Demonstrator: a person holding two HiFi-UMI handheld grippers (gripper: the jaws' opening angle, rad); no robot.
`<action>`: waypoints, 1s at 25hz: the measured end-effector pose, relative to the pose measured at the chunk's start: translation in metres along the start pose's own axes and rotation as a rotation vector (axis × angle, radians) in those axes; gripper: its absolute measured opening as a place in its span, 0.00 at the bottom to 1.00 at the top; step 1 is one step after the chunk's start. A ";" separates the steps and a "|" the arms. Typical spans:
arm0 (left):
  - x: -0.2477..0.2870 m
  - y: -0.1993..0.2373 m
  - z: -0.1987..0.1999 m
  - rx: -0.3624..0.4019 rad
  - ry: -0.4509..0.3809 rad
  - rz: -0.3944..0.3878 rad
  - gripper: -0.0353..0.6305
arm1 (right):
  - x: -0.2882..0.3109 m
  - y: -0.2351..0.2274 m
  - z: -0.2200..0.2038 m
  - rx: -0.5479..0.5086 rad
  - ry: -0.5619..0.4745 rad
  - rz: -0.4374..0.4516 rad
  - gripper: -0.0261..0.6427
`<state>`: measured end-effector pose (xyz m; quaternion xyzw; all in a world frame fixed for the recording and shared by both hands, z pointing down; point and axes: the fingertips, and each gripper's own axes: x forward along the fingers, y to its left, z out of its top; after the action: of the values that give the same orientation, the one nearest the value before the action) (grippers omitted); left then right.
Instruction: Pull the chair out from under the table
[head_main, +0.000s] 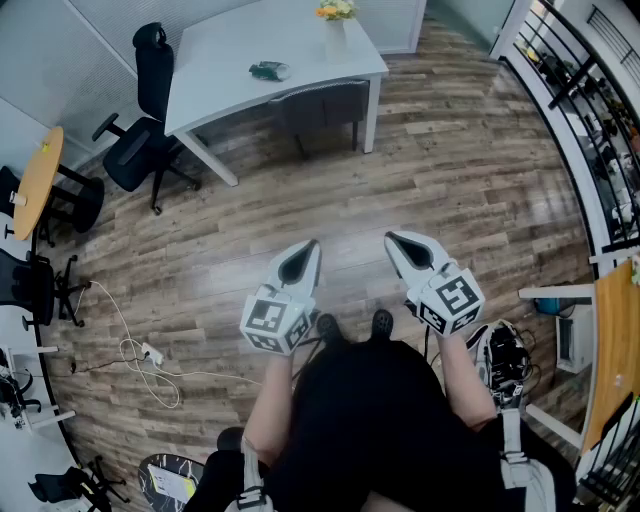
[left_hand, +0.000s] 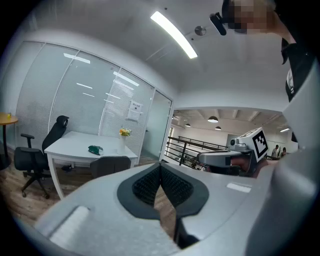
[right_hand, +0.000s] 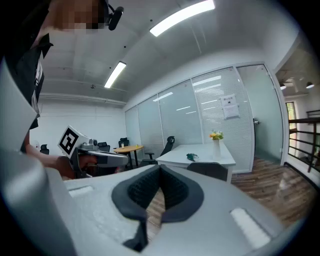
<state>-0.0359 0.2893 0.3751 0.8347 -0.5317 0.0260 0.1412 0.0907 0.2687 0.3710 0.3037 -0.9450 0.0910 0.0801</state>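
A dark grey chair (head_main: 322, 104) (left_hand: 110, 165) (right_hand: 209, 170) is tucked under the near edge of a white table (head_main: 230, 60) (left_hand: 75, 142) (right_hand: 200, 152) across the room. Both grippers hang far from it, over the wooden floor in front of the person's body. My left gripper (head_main: 308, 248) (left_hand: 160, 166) is shut with nothing in it. My right gripper (head_main: 392, 240) (right_hand: 160, 168) is shut and empty too. The two sit side by side, tips aimed toward the table.
On the table stand a vase of flowers (head_main: 335, 22) and a green object (head_main: 269, 70). A black office chair (head_main: 140, 130) sits at its left end. A round wooden table (head_main: 38, 175), a white cable (head_main: 140, 350) on the floor and a railing (head_main: 580, 90) border the room.
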 end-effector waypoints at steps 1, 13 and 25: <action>-0.001 0.001 0.002 0.006 0.004 -0.001 0.07 | 0.002 0.003 0.001 -0.001 -0.002 -0.001 0.04; -0.019 0.017 -0.001 0.061 0.029 -0.004 0.07 | 0.010 0.018 0.012 0.117 -0.087 -0.033 0.04; -0.041 0.053 -0.017 0.052 0.058 -0.021 0.07 | 0.038 0.044 -0.023 -0.138 0.139 -0.221 0.04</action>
<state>-0.0995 0.3084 0.3948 0.8426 -0.5175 0.0625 0.1352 0.0365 0.2877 0.3957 0.3925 -0.9021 0.0372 0.1756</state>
